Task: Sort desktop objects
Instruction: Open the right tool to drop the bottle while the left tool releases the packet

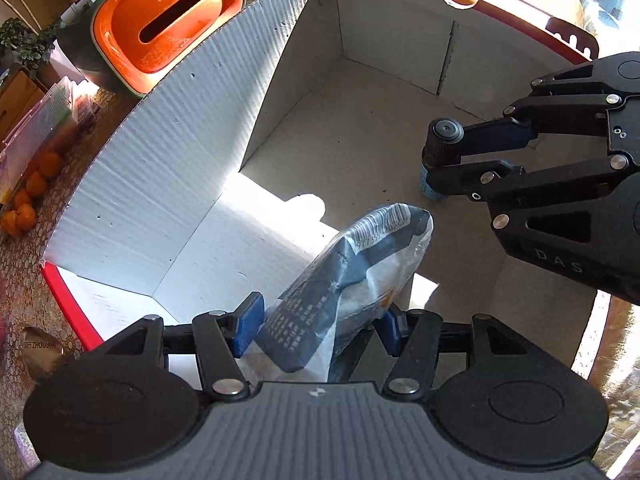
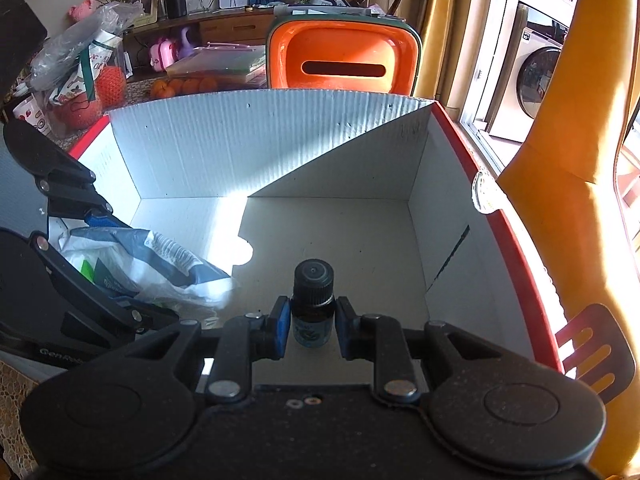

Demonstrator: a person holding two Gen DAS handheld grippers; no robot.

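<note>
A: Where is the left gripper (image 1: 318, 326)?

B: Bottom centre of the left wrist view, inside the white corrugated cardboard box with red rim (image 1: 168, 152). The crinkled blue-and-white plastic packet (image 1: 352, 276) stands between its blue pads; whether they press it I cannot tell.

A: And the right gripper (image 2: 311, 328)?

B: Lower centre of its own view, pinching the small dark glass bottle with black cap (image 2: 313, 300), upright on the box floor.
</note>
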